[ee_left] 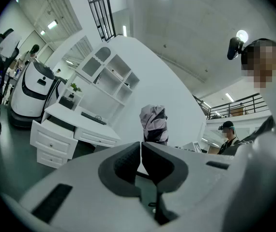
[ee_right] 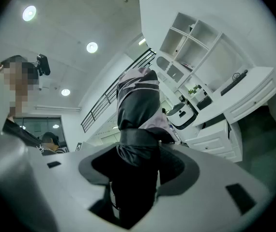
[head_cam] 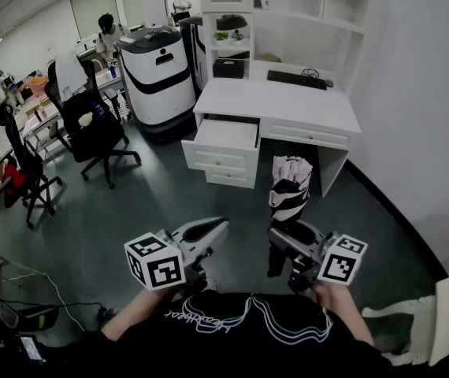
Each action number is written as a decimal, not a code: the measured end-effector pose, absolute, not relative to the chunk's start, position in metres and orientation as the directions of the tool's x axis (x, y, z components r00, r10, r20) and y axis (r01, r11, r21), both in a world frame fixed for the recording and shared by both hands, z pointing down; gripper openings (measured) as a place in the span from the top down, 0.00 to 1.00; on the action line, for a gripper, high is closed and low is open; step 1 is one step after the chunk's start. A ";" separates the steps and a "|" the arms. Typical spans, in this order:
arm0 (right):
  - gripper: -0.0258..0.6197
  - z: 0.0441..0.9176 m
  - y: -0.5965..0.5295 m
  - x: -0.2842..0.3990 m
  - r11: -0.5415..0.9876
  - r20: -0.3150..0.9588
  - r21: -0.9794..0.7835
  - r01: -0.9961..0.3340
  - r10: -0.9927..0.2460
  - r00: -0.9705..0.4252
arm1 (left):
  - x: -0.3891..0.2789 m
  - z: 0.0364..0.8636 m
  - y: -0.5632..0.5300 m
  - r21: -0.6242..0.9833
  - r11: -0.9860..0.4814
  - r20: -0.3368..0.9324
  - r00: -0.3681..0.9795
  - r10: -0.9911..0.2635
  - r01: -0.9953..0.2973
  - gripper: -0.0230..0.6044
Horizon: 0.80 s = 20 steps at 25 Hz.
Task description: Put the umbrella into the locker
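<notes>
Between the pads of the right gripper (ee_right: pixel 137 164), a folded umbrella (ee_right: pixel 137 105) is pinched. The jaws stand partly apart, and each pad presses on the dark lower part of the bundle, just beneath the band that wraps it. The umbrella stands upright across the level gripper. Its pink, black and white striped canopy rises above the jaws, and its dark end hangs below them. The left gripper (ee_left: pixel 141 161) has its jaws pressed together, pad against pad, with nothing between them. It is held level, beside the right gripper and clear of the umbrella.

In the head view, both grippers are held in front of the person's chest, each bearing its marker cube. The umbrella hangs over the grey floor (head_cam: pixel 138 211), touching none of the furniture.

Beyond the umbrella stands a white desk (head_cam: pixel 276 101). Its upper left drawer (head_cam: pixel 224 132) is pulled out, showing a white interior. The umbrella is near this drawer but apart from it, on the drawer's right as the head view shows it. A black keyboard (head_cam: pixel 296 79) lies on the desktop, and a white shelf unit (head_cam: pixel 287 6) rises behind it. To the left of the desk stands a white and black machine (head_cam: pixel 161 73). Black office chairs (head_cam: pixel 94 124) stand further left, well apart from the grippers. A plain white wall (head_cam: pixel 421 116) closes the scene on the right.
</notes>
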State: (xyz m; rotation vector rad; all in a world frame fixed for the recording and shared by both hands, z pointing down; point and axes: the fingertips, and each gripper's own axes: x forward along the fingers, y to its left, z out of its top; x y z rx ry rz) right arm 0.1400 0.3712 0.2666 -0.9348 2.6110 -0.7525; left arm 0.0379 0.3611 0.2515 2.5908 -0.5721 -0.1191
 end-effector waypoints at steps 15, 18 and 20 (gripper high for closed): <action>0.59 0.251 0.381 0.133 0.702 -0.098 -0.487 -0.520 -0.635 -0.766 | 0.027 0.259 0.370 0.465 -0.795 0.005 0.900 -0.437 -0.389 0.94; 0.59 0.259 0.376 0.136 0.693 -0.089 -0.499 -0.519 -0.637 -0.765 | 0.028 0.266 0.366 0.477 -0.786 0.015 0.897 -0.441 -0.394 0.94; 0.59 0.263 0.371 0.138 0.687 -0.086 -0.512 -0.516 -0.639 -0.764 | 0.029 0.270 0.362 0.482 -0.782 0.020 0.897 -0.441 -0.395 0.94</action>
